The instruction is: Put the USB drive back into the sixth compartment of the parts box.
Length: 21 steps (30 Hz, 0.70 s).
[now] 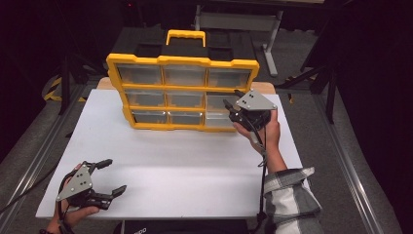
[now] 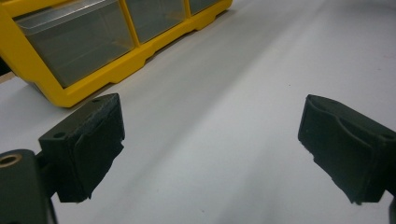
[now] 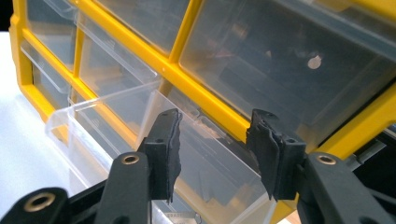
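A: Where is the clear drawer?
B: Bottom right of the yellow organizer, slid partly out. The right gripper hangs half-open at its front wall, gripping nothing.
A: And the left gripper?
B: Spread wide, well in front of the organizer, over the white table.
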Tool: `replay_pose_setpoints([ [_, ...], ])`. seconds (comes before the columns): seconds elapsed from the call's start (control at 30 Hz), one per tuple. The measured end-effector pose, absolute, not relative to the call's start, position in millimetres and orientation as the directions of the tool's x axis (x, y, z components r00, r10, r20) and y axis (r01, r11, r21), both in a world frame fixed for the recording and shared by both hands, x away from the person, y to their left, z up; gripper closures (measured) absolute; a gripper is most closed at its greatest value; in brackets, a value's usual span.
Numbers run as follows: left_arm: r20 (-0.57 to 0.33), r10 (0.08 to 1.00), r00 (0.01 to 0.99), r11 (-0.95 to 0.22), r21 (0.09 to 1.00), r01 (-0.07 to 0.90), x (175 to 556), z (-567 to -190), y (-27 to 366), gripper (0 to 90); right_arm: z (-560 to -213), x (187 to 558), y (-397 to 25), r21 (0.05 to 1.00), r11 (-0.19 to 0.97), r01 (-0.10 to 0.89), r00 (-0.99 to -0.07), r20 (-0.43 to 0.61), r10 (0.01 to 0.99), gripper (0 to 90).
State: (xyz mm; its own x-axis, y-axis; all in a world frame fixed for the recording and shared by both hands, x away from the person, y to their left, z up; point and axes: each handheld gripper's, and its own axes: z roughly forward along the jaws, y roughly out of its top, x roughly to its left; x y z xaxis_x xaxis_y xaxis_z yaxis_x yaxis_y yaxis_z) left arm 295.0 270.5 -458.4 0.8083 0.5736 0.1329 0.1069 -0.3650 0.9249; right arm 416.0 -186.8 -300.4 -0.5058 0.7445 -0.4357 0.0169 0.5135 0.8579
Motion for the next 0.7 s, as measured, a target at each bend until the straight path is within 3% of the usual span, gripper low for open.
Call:
replay_pose_setpoints([
  [0.7, 0.134, 0.575, 0.807, -0.366, 0.924, 0.108, 295, -458, 271, 8.3, -303, 380, -200, 0.919, 0.393, -0.041, -0.522, -0.355, 0.776, 55.8],
])
